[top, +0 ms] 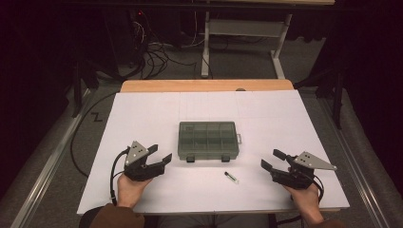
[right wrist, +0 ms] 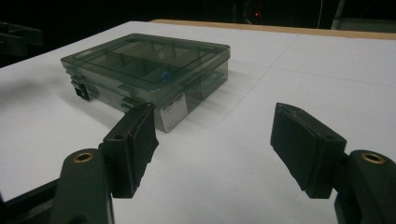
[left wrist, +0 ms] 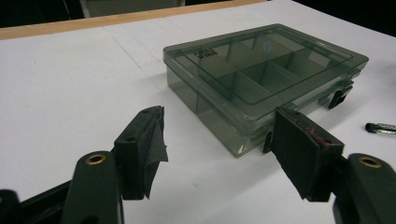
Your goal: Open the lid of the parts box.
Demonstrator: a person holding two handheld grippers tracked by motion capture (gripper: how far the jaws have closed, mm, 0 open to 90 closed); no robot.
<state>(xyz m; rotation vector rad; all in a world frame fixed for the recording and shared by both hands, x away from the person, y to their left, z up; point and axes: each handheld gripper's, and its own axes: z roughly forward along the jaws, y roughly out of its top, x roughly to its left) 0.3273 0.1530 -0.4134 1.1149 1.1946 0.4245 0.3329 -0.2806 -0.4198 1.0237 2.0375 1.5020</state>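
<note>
No wording can be made out anywhere. The compartment box has raised lettering moulded into its clear lid near one corner, too blurred to read in the left gripper view. In the right gripper view, a white label on the box's side wall carries print too small to read.

A smoky grey-green clear box sits on a plain white table.

Closed smoky-green compartment box lies flat mid-table — latches facing the person.
</note>
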